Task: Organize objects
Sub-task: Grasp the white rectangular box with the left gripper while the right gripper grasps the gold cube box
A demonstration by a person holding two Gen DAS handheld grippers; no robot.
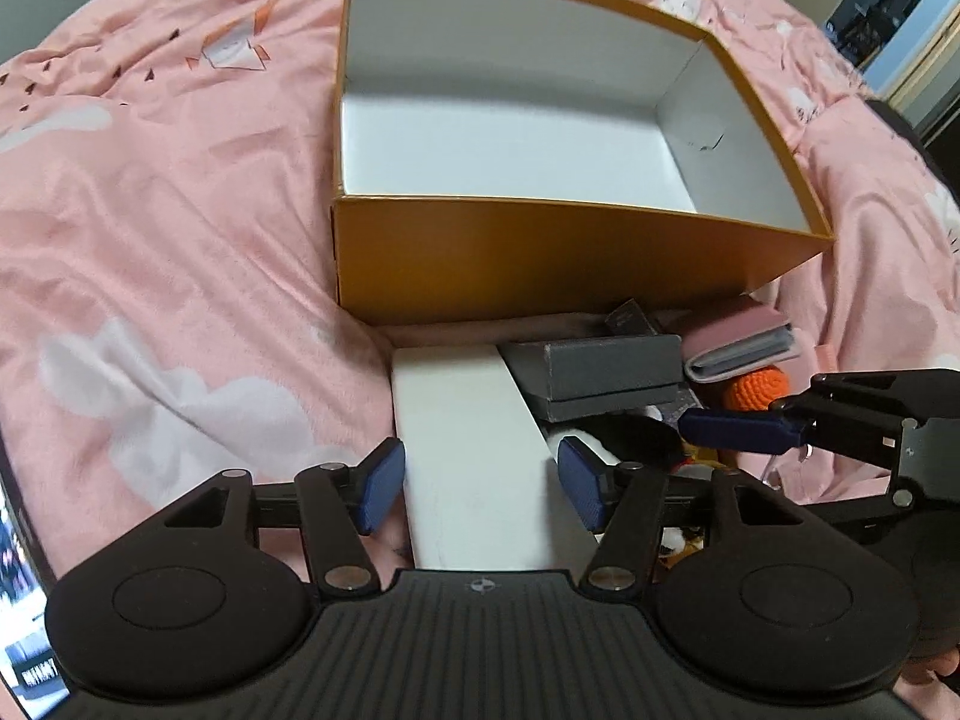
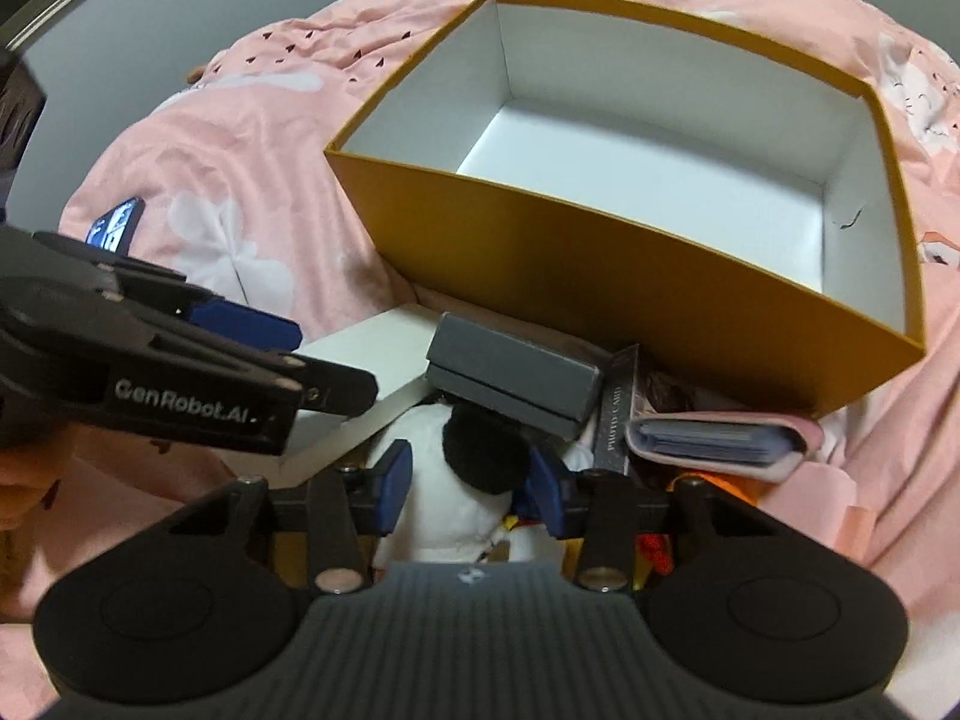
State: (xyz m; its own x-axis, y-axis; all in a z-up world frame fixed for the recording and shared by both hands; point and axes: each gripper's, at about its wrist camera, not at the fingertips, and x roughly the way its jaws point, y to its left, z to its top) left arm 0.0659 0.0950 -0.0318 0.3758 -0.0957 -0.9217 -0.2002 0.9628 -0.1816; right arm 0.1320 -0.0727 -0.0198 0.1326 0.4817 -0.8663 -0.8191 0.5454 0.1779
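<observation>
The objects to organize lie in a small heap on the bed, just beside the near wall of the orange box (image 1: 576,258). The box stands open in the middle of the bed, and its white inside is empty in both views, so I judge that the task is only at its start: nothing is put away yet, and all the things are left to move.

In the heap I can see a long white box (image 1: 468,444) at its left side, a grey box (image 2: 510,378) lying over other things, a pink card holder (image 2: 720,435) at the right, a dark photo card pack (image 2: 618,414) standing between them, an orange crocheted thing (image 1: 757,387), and a black and white plush toy (image 2: 462,480).

The left gripper (image 1: 480,480) has its jaws wide, one pad at each side of the white box; the pads are very close to it, but I cannot tell if they press it. The right gripper (image 2: 468,483) has its jaws partly closed around the plush toy, and the pads seem to touch its soft body, so it probably has hold of it.

The bed carries a pink cover (image 1: 180,228) with white cloud shapes, quite wrinkled. A phone (image 2: 117,222) lies near the far left edge of the bed. Behind is a grey wall (image 2: 180,18), and the room is rather dim.
</observation>
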